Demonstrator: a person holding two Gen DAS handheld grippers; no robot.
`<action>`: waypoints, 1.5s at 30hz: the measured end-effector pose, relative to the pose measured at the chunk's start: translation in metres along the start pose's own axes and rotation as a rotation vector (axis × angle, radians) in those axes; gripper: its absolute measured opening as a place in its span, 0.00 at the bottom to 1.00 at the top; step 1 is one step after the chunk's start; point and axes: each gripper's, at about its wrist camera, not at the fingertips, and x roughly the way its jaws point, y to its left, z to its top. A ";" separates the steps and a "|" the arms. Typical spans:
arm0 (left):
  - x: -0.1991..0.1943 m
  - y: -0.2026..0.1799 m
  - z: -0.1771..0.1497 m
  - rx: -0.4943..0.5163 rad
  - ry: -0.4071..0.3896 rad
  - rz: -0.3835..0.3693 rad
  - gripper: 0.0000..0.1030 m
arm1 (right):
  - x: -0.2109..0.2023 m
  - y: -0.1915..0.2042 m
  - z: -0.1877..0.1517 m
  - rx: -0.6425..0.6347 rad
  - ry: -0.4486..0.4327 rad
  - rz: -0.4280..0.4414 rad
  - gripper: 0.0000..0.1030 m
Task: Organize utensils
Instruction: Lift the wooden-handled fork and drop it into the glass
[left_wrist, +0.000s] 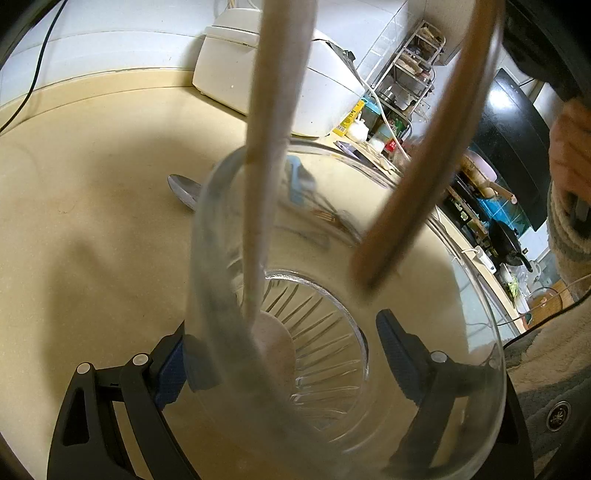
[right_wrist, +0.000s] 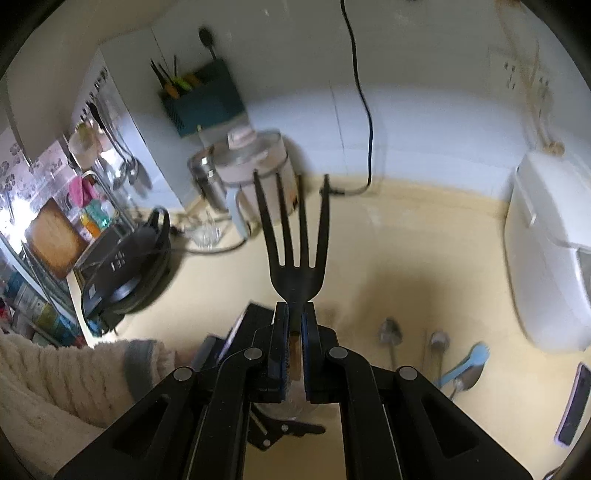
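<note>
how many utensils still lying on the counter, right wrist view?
4: two metal spoons side by side, a blue spoon, and another metal spoon under it. Others may be hidden behind the fingers.

A beige countertop (right_wrist: 399, 258) is seen in both views. The glass (left_wrist: 332, 332) is clear, and a pattern of radiating cut lines is shown in its base. Two pale wooden handles (left_wrist: 273, 122) are coloured light brown. The fork (right_wrist: 295, 236) is black, with a wooden-brown handle part seen between the pads. The right gripper (right_wrist: 294, 332) is black with blue pads, and the same colours are seen on the left gripper (left_wrist: 280, 354). A light blue utensil (right_wrist: 467, 363) and silver spoons (right_wrist: 389, 332) are shown. The appliance (right_wrist: 546, 266) is white. The sleeve (right_wrist: 70, 380) is cream, with a grey cuff. A dark teal holder (right_wrist: 203, 99) is fixed on the white wall.
</note>
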 end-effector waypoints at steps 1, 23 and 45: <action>0.000 0.000 0.000 0.000 0.000 0.000 0.89 | 0.007 0.001 -0.002 -0.001 0.018 0.003 0.06; 0.001 0.001 -0.002 0.000 0.000 0.001 0.89 | -0.020 -0.134 -0.043 0.352 0.052 -0.211 0.25; 0.001 0.000 -0.002 0.000 0.001 0.001 0.90 | 0.099 -0.164 -0.051 0.148 0.321 -0.335 0.25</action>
